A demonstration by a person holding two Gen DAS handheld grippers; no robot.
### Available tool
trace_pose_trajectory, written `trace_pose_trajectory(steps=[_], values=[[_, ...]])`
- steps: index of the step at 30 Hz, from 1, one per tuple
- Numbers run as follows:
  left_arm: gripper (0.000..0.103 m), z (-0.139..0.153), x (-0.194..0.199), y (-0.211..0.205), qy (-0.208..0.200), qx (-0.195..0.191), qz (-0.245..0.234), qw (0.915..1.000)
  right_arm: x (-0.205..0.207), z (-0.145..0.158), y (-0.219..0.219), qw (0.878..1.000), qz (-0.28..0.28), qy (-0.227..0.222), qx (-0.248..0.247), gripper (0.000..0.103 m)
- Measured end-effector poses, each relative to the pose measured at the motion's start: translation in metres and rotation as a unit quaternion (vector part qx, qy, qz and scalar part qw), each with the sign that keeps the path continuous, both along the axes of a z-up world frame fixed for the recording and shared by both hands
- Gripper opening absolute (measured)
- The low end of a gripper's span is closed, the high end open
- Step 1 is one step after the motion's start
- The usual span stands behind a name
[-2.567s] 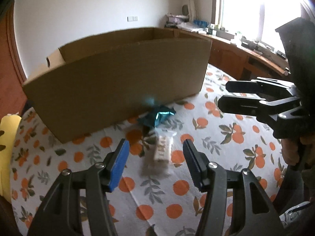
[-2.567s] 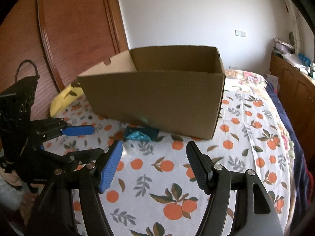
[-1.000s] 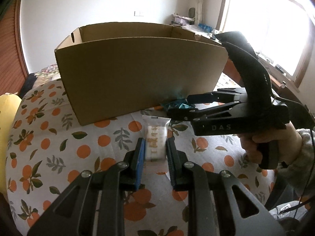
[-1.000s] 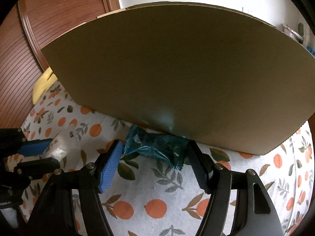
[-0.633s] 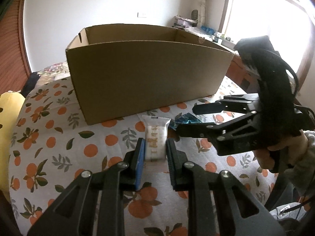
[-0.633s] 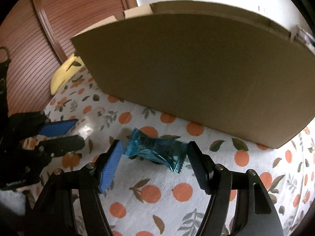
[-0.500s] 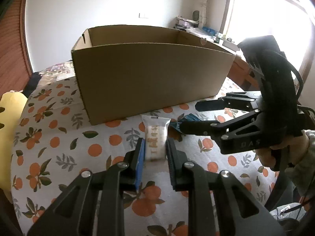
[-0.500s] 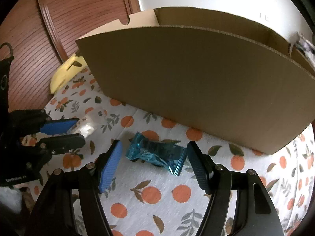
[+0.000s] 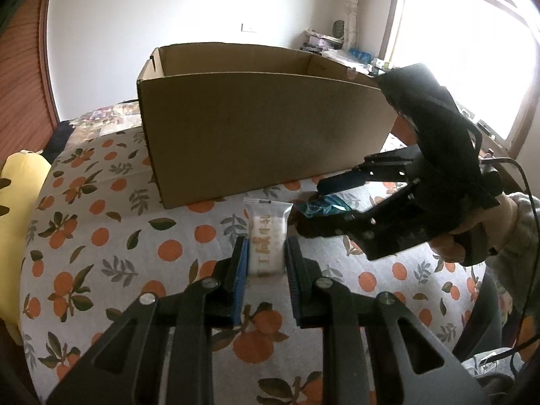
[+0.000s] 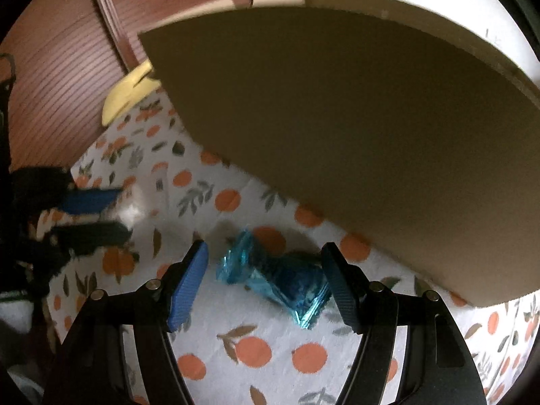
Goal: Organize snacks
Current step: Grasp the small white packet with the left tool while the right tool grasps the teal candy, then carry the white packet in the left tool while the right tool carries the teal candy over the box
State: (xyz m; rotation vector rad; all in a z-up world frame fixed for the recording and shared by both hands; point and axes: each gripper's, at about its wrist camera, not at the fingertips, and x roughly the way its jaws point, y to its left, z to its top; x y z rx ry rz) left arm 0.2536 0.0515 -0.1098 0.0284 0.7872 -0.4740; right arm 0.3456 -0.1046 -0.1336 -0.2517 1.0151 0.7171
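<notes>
A white rectangular plastic-wrapped snack packet [image 9: 266,236] and a crinkled blue foil snack wrapper [image 10: 280,276] lie side by side before an open-topped brown cardboard box [image 9: 263,128].

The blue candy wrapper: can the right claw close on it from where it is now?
Probably yes. The right claw is open with the blue candy wrapper between its fingers, nothing between.

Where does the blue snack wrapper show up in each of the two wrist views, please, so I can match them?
Left wrist view: the blue snack wrapper sits right of centre on the tablecloth, between the right gripper fingers.
Right wrist view: it lies low in the middle, between that gripper's open fingers.
Shared landmark: the cardboard box stands just behind the wrapper in both views.
</notes>
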Motion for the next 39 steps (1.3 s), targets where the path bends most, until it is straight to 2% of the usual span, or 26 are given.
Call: trace_pose_trajectory(steps=[6, 7, 12, 15, 18, 20, 27, 32, 39], values=[[0.02, 0.005, -0.004, 0.003, -0.002, -0.005, 0.008, 1.0, -0.022, 0.001, -0.002, 1.0, 0.019, -0.001, -0.015, 0.071], [0.02, 0.006, -0.005, 0.002, -0.004, -0.004, 0.008, 0.9999, -0.025, 0.001, -0.001, 1.0, 0.019, -0.008, -0.022, 0.068], [0.02, 0.009, -0.008, 0.004, -0.005, -0.002, 0.015, 0.9999, -0.018, -0.001, 0.004, 0.999, -0.007, -0.024, -0.021, 0.064], [0.02, 0.01, -0.011, 0.008, -0.006, -0.002, 0.021, 0.9998, -0.011, -0.002, 0.004, 0.999, -0.022, -0.038, -0.024, 0.053], [0.02, 0.013, -0.016, 0.01, -0.009, -0.001, 0.026, 0.9996, -0.008, -0.002, 0.001, 0.998, -0.04, -0.046, -0.025, 0.038], [0.02, 0.016, -0.019, 0.01, -0.011, -0.001, 0.028, 0.9995, -0.01, -0.002, -0.001, 0.997, -0.045, -0.05, -0.031, 0.023], [0.02, 0.027, -0.029, 0.005, -0.022, 0.001, 0.03, 0.9993, -0.028, 0.003, -0.013, 0.996, -0.064, -0.058, -0.022, 0.021], [0.02, 0.038, -0.034, -0.002, -0.035, 0.002, 0.032, 0.9989, -0.042, 0.015, -0.023, 0.996, -0.068, -0.056, 0.007, 0.021], [0.02, 0.054, -0.035, -0.011, -0.055, -0.001, 0.04, 0.9977, -0.06, 0.04, -0.043, 0.994, -0.076, -0.076, 0.032, 0.021]])
